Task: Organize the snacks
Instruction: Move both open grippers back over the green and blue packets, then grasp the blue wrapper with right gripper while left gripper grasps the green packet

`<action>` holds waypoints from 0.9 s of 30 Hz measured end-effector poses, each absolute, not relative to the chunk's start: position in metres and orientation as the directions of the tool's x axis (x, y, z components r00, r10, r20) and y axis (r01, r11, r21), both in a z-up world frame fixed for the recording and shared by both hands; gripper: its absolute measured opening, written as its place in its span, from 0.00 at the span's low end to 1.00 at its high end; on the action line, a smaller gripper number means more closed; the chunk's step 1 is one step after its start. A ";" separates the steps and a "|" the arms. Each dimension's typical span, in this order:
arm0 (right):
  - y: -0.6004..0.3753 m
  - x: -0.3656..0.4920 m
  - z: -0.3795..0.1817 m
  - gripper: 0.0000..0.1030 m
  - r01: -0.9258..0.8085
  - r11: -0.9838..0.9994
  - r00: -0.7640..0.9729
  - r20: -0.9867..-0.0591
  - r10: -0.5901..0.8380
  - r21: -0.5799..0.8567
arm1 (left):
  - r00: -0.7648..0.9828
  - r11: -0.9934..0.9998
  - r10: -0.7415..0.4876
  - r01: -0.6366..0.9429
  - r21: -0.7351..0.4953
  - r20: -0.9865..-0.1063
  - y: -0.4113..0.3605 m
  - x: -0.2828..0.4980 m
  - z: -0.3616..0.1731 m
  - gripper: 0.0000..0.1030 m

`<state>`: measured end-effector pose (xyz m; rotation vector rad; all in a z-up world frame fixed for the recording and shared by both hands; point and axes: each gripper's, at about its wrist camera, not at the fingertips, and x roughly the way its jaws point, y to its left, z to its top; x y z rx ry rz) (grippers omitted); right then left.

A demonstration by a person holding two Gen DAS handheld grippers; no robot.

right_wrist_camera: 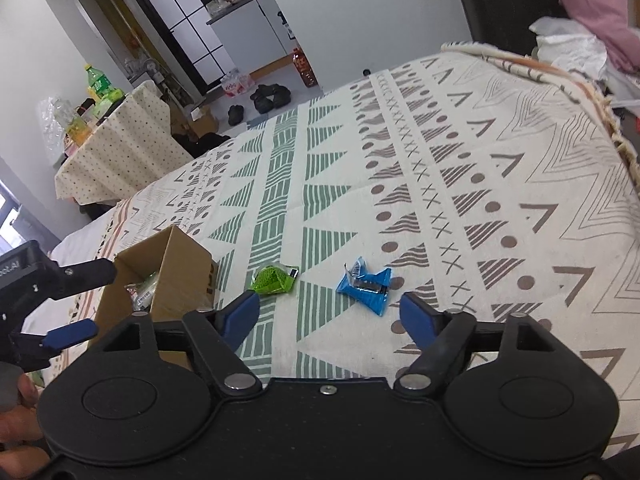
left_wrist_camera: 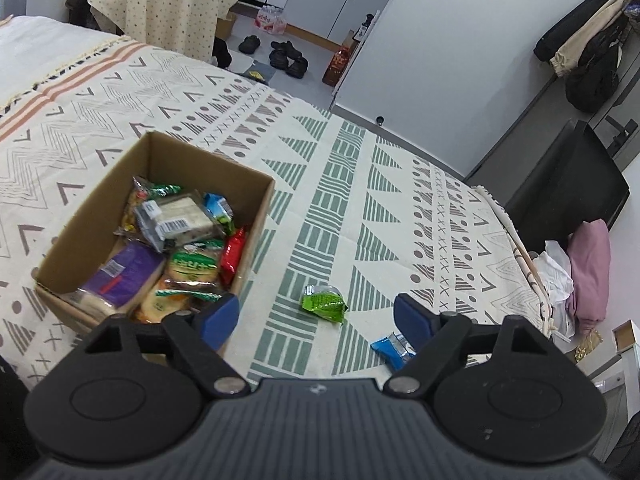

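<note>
A crinkled green snack packet (left_wrist_camera: pixel 323 303) of shiny foil lies flat on the bed's patterned cover (left_wrist_camera: pixel 360 184), low and centre in the left wrist view, its long axis running roughly left to right with a slight downward tilt to the right. Near it, toward the lower right of that frame, lies a blue snack packet (right_wrist_camera: pixel 365 286), glossy and creased, with pinched ends; in the right wrist view its long axis slants from upper left to lower right. The two packets lie apart, not touching. At the left of the left wrist view stands an open cardboard box (left_wrist_camera: pixel 256 216), rectangular and matte brown, filled with assorted wrapped snacks (left_wrist_camera: pixel 180 240) in purple, red, green and clear film. The cover is a woven-looking cloth printed with green and grey triangles, stripes and crosses. The left tongs (left_wrist_camera: pixel 316 318) stand apart above the green packet, gripping nothing. The right tongs (right_wrist_camera: pixel 330 318) also stand apart and empty, with the blue packet just beyond their blue-padded tips.
</note>
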<state>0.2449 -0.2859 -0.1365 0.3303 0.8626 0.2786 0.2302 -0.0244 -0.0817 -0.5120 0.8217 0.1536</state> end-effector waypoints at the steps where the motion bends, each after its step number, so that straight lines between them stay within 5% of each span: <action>1: -0.286 0.247 -0.138 0.70 -0.105 0.912 0.616 -0.694 0.372 0.396 | 0.674 0.868 -0.066 -0.324 -0.375 -0.735 -0.026 0.233 -0.084 0.79; 9: -0.288 0.263 -0.150 0.69 -0.091 0.905 0.589 -0.710 0.385 0.415 | 0.643 0.868 -0.089 -0.324 -0.376 -0.760 -0.036 0.251 -0.103 0.65; 27: -0.292 0.304 -0.189 0.63 -0.006 0.902 0.507 -0.776 0.375 0.431 | 0.577 0.866 -0.132 -0.329 -0.377 -0.806 -0.053 0.303 -0.153 0.59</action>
